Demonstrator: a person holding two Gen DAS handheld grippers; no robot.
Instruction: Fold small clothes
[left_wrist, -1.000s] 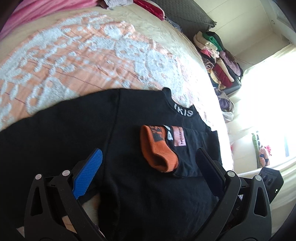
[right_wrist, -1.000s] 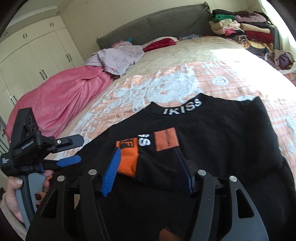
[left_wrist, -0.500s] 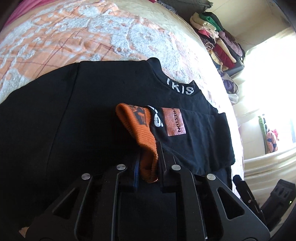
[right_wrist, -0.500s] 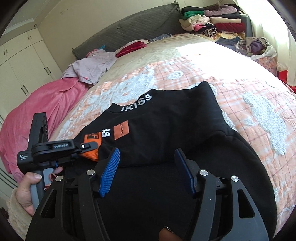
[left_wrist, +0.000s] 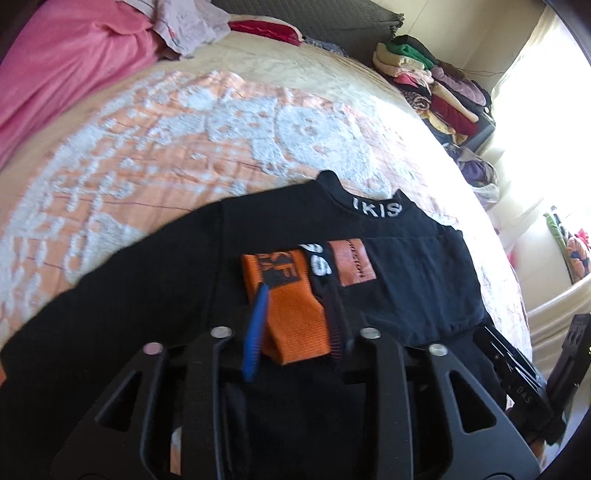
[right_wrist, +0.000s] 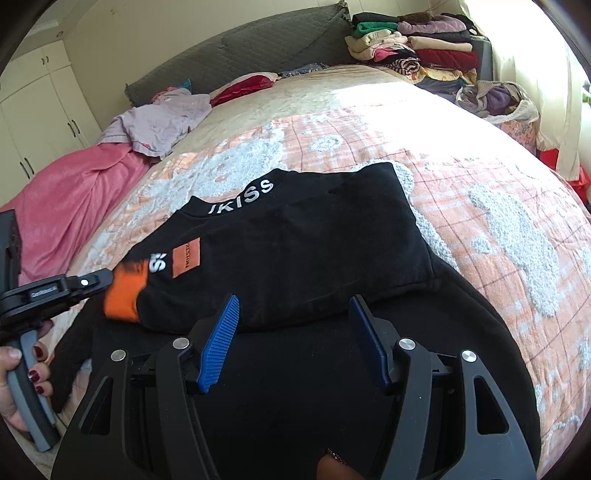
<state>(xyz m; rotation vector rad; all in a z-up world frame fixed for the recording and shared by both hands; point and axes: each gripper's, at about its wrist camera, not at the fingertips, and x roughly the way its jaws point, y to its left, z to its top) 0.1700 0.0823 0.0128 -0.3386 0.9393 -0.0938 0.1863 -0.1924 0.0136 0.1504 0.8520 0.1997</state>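
Left gripper (left_wrist: 295, 321) jaws reopened around orange cuff (left_wrist: 295, 325) (sweater (right_wrist: 314, 243) flat).

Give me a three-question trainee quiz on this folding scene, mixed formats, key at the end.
1. True or false: the right gripper is shut on the black sweater.
2. What lies between the pads of the left gripper? A a sock; B the orange cuff; C a pink blanket.
3. Fill in: the white lettering runs along the sweater's ____.
Key: 1 false, its jaws stand open. 2 B; those jaws have just been opening. 3 collar.
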